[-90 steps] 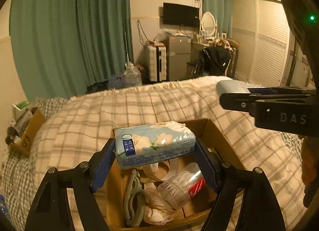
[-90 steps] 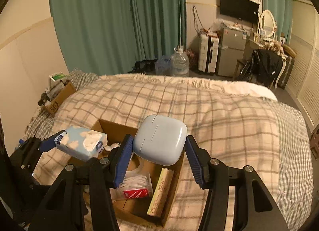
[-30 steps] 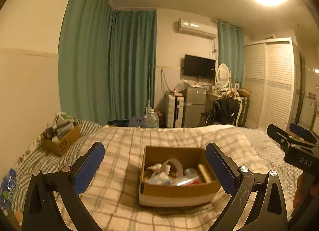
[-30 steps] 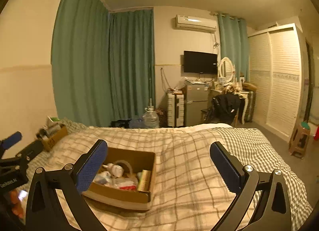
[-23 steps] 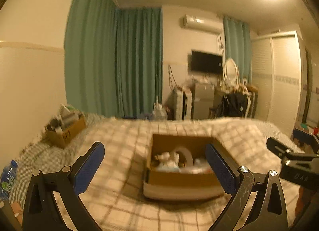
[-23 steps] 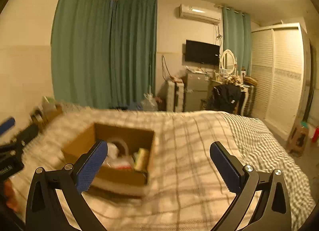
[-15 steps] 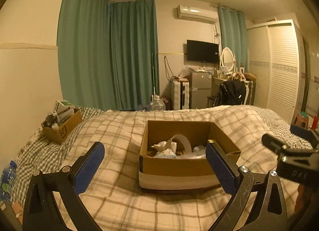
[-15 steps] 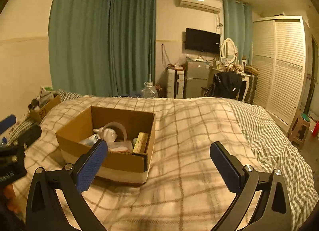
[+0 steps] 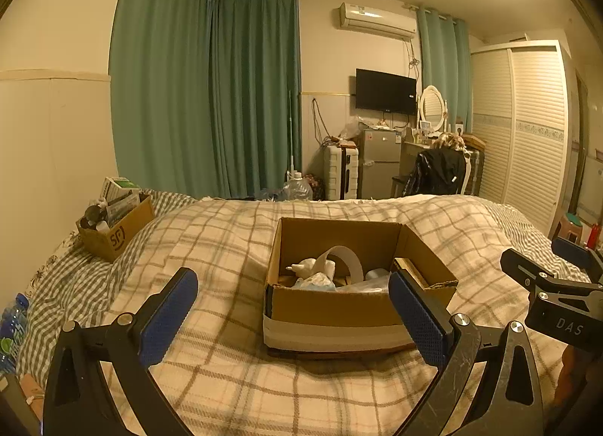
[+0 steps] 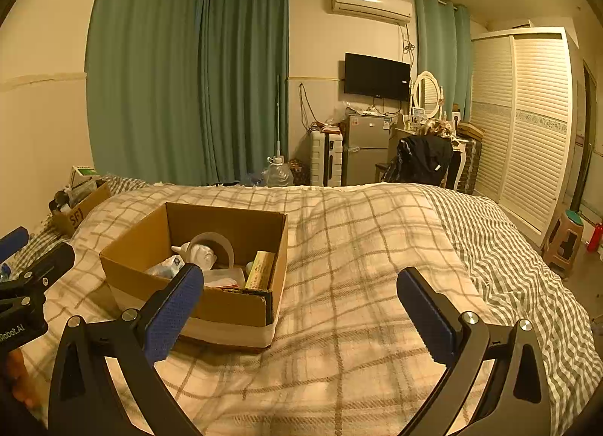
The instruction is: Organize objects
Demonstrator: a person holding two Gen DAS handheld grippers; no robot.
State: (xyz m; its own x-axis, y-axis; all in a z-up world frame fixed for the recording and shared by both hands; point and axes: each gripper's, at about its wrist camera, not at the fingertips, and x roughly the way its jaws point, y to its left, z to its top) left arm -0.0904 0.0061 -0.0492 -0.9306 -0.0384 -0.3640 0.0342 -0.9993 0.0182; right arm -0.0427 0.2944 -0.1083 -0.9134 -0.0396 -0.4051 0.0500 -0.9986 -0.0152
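While both hand-held grippers (image 9: 293, 302) (image 10: 300, 300) spread, cardboard box (image 9: 331, 309) on plaid blanket (image 10: 361, 247); contents partly hidden, perhaps tape roll (image 9: 345, 257).

1. Box (image 9: 331, 308) — brown card, pale band at base.
2. Blanket (image 10: 369, 247) — cream, brown check.
3. Sheet (image 10: 501, 247) — green-white gingham.
4. Curtains (image 9: 211, 97) — plain teal.
5. Pads (image 10: 173, 308) — blue.

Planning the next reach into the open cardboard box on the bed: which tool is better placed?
Left, probably. The left tool, open and empty, faces the cardboard box squarely. The right tool, also open and empty, has the box off to its left over bare plaid bedspread.
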